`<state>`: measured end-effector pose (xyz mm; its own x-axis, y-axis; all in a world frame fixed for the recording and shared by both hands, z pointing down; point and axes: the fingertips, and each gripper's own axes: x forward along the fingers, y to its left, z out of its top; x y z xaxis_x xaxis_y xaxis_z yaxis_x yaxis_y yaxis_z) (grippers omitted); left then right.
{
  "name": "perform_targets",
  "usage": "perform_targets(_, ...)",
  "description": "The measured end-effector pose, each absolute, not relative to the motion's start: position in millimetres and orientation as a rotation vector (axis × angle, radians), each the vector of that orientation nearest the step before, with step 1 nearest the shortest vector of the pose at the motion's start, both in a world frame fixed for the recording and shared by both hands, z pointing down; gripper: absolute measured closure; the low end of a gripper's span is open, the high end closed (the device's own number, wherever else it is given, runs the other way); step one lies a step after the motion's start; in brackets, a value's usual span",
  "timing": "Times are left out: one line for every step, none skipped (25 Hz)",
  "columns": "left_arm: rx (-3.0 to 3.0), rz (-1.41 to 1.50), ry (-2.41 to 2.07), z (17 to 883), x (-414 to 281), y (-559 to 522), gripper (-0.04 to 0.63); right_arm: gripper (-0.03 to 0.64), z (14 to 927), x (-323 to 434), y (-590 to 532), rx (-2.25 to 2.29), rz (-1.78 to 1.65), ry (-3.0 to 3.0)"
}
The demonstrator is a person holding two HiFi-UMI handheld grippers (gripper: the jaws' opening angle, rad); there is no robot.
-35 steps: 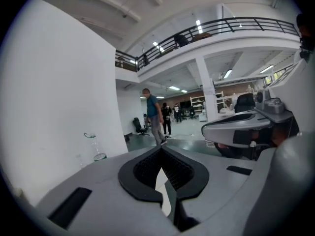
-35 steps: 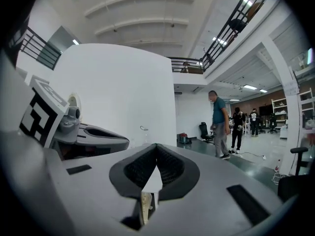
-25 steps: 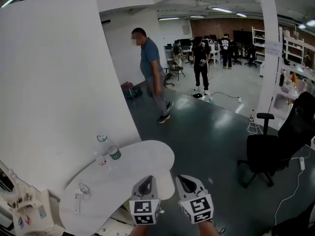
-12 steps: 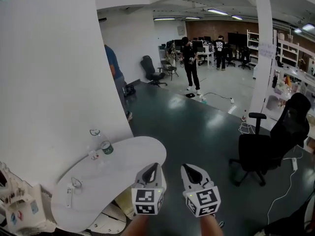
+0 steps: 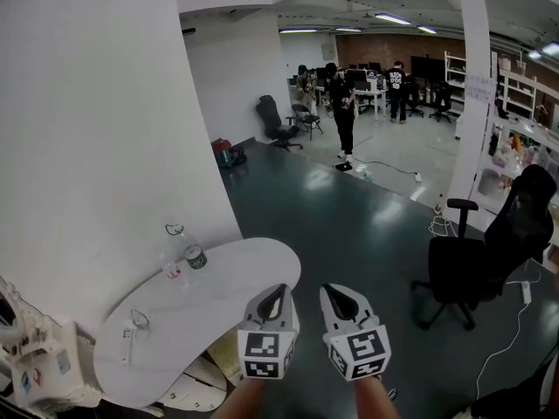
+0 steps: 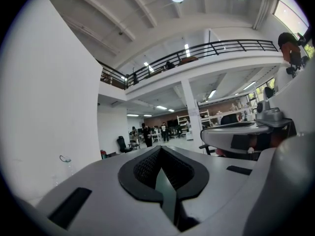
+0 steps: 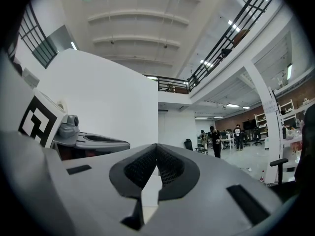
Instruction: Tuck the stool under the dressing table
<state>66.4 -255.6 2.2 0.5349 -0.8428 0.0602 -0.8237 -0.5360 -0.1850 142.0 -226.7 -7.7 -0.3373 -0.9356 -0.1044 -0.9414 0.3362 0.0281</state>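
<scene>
Two grippers, left gripper (image 5: 278,290) and right gripper (image 5: 332,290), both clamped shut, empty, beside one dressing table (image 5: 236,278). One bottle (image 5: 189,250), green label unreadable. Pale ribbed shape (image 5: 199,375) underneath, possibly the stool.

The person in a blue shirt, who had been walking past the edge of the curved white wall (image 5: 105,147), passed behind it and went out of sight. That left the dark office chair (image 5: 276,120) beyond in clear view. The left gripper (image 5: 276,291) and the right gripper (image 5: 332,293) both rose a little and moved forward side by side, by the near end of the white table (image 5: 253,264).
</scene>
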Motion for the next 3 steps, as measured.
perform_targets(-2.630, -0.212, 1.437, 1.7, 65.9, -255.4, 0.589, 0.611, -7.7, 141.3, -226.7, -1.765, 0.131, 2.511)
perform_targets(-2.628, -0.209, 1.437, 1.1, 65.3, -255.3, 0.589, 0.611, -8.0, 140.5, -226.6, -1.764, 0.134, 2.511)
perform_targets(-2.626, -0.206, 1.437, 0.6, 64.8, -255.2, 0.589, 0.611, -8.2, 139.6, -226.5, -1.763, 0.137, 2.512)
